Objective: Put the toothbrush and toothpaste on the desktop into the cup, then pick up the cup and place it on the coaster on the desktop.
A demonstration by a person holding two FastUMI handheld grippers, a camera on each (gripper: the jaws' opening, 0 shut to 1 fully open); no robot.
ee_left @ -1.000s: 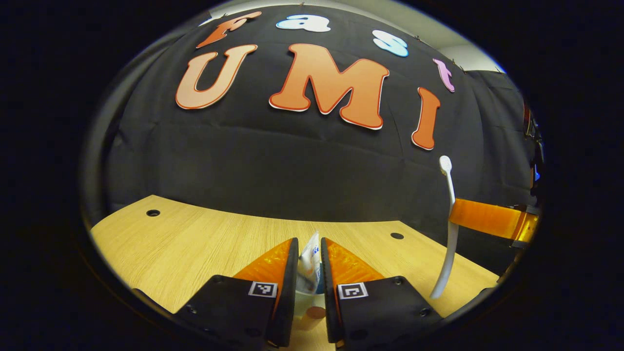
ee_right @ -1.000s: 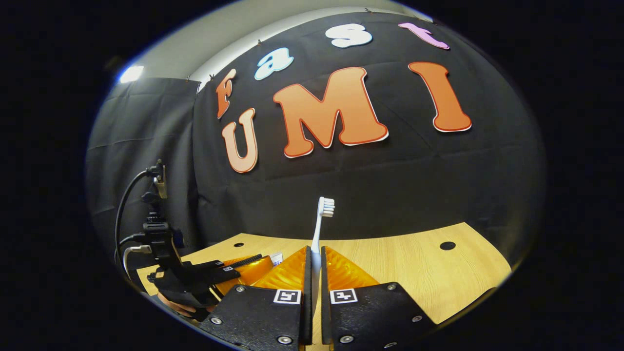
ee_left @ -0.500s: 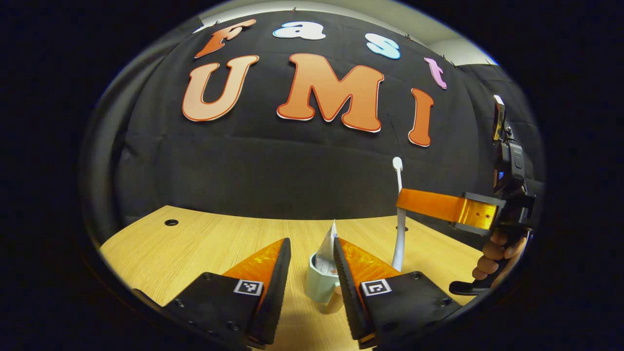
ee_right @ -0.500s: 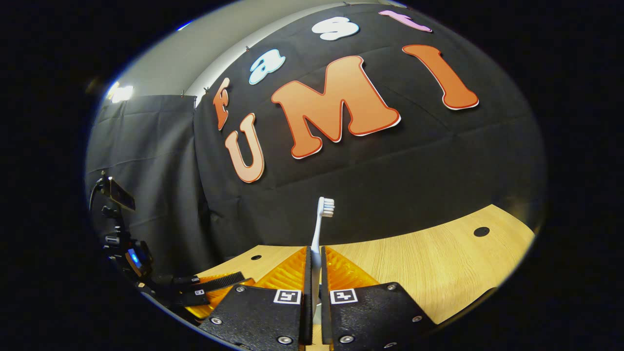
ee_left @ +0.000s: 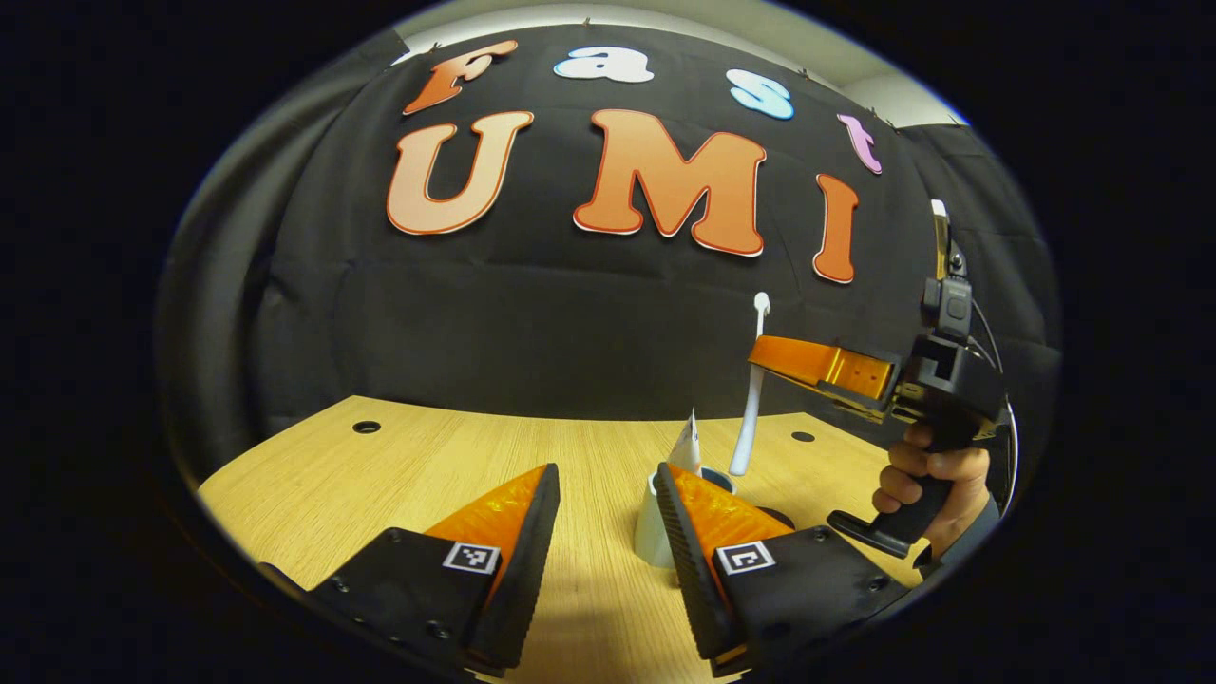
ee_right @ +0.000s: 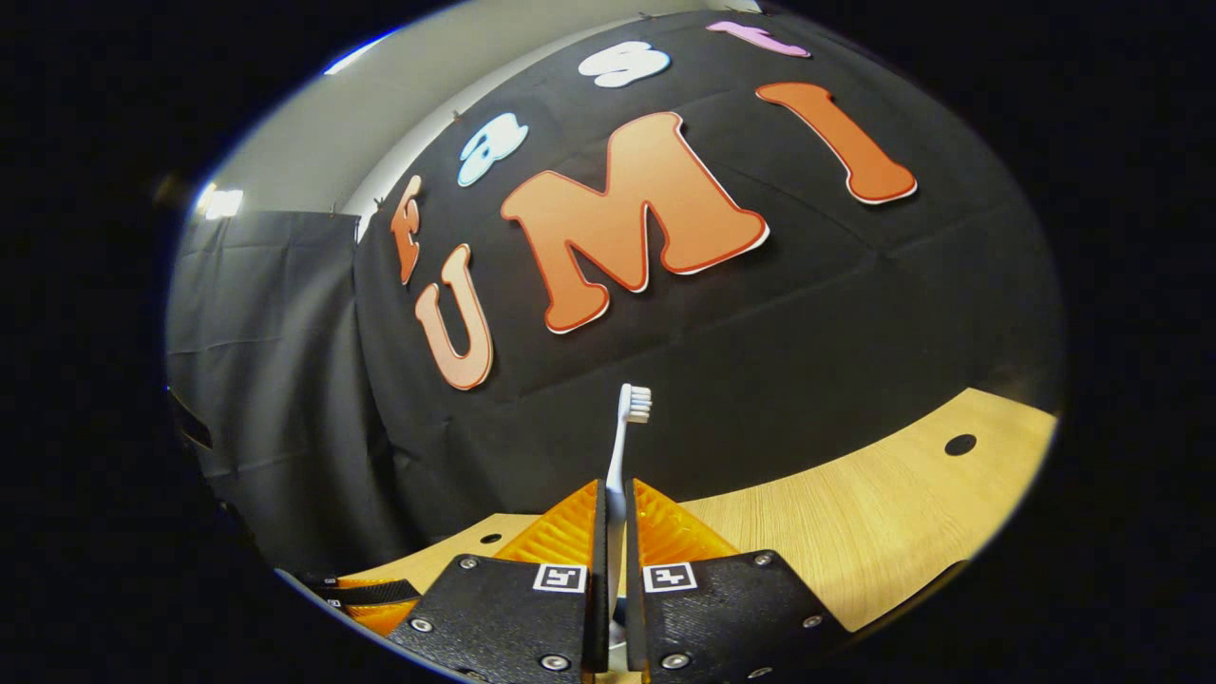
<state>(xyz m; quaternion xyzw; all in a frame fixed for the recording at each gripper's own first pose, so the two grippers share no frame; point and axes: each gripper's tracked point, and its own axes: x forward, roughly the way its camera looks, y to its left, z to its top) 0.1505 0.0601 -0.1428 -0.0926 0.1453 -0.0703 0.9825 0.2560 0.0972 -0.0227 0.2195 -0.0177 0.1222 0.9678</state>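
Toothpaste (ee_left: 688, 445) is already sitting in the pale cup (ee_left: 655, 527), its crimped end poking above the rim, so that part looks done. The left gripper (ee_left: 606, 508) is hanging with its fingers spread wide and empty, the cup just beyond its right finger on the wooden desktop (ee_left: 399, 475). At about two o'clock from the cup, the right gripper (ee_right: 615, 518) is clamping the white toothbrush (ee_right: 622, 432) upright, bristles up, its lower end hovering just above the cup. I'd judge the toothbrush drop, then the move to the coaster, are left.
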